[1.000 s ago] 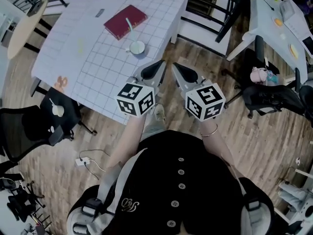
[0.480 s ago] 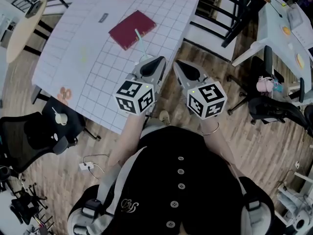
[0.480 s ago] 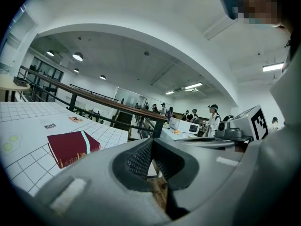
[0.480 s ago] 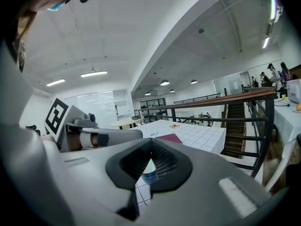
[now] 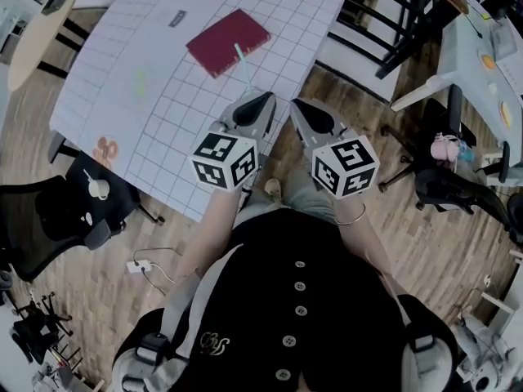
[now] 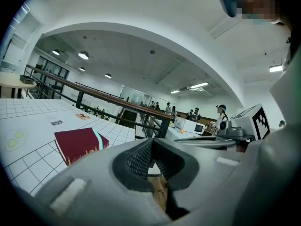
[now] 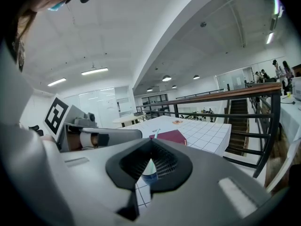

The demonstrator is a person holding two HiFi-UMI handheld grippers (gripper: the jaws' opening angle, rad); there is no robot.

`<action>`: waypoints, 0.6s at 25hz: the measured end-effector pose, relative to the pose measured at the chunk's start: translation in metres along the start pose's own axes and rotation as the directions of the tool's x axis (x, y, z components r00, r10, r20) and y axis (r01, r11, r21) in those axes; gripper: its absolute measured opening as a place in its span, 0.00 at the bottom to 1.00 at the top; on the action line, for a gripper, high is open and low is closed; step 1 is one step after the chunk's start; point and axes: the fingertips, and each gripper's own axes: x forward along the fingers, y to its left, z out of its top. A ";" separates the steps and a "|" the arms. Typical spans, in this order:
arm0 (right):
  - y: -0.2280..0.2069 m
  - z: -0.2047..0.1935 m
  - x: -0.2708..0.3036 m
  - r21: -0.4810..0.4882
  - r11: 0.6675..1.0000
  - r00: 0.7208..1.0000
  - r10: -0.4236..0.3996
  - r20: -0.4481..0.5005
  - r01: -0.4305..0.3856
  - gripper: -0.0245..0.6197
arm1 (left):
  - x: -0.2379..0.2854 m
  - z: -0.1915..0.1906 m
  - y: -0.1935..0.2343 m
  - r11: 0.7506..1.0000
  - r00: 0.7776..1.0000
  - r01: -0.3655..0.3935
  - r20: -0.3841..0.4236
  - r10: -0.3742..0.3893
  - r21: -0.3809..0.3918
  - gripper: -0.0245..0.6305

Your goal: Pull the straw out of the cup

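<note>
Wooden plank floor (image 5: 425, 243) surrounds a white gridded table (image 5: 163, 121). A pale green straw (image 5: 243, 65) stands in a small pale cup (image 7: 149, 173) near a dark red book (image 5: 227, 42). The left gripper (image 5: 265, 97) and right gripper (image 5: 297, 104) have their jaws together, empty.

Gridded table (image 5: 163, 129) — red book (image 5: 227, 42), cup (image 7: 149, 172)

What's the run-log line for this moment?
phase: pre-grasp | left gripper: shut, empty | right gripper: shut, empty | straw: in cup, untouched

I read wood-plank floor (image 5: 458, 251) throughout, white grid-marked table (image 5: 139, 129) at upper left, round wooden table (image 5: 33, 43) beyond it, black office chair (image 5: 41, 219) at left, second black chair (image 5: 466, 182) at right, white desk (image 5: 478, 64) at far right, railing (image 7: 274, 126) beside the grid table, strip lights (image 7: 94, 71) on white arched ceiling (image 7: 141, 27).
</note>
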 end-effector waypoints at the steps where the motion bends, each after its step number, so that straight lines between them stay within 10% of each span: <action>1: 0.000 0.000 0.002 0.001 1.000 1.000 0.006 -0.003 -0.006 0.04 | 0.000 -0.001 0.003 1.000 1.000 -0.008 -0.001 0.008 -0.004 0.04; 15: -0.011 0.015 0.038 -0.003 0.994 0.994 0.109 -0.025 -0.109 0.04 | 0.010 0.011 0.036 0.992 0.993 -0.119 0.011 0.119 -0.033 0.04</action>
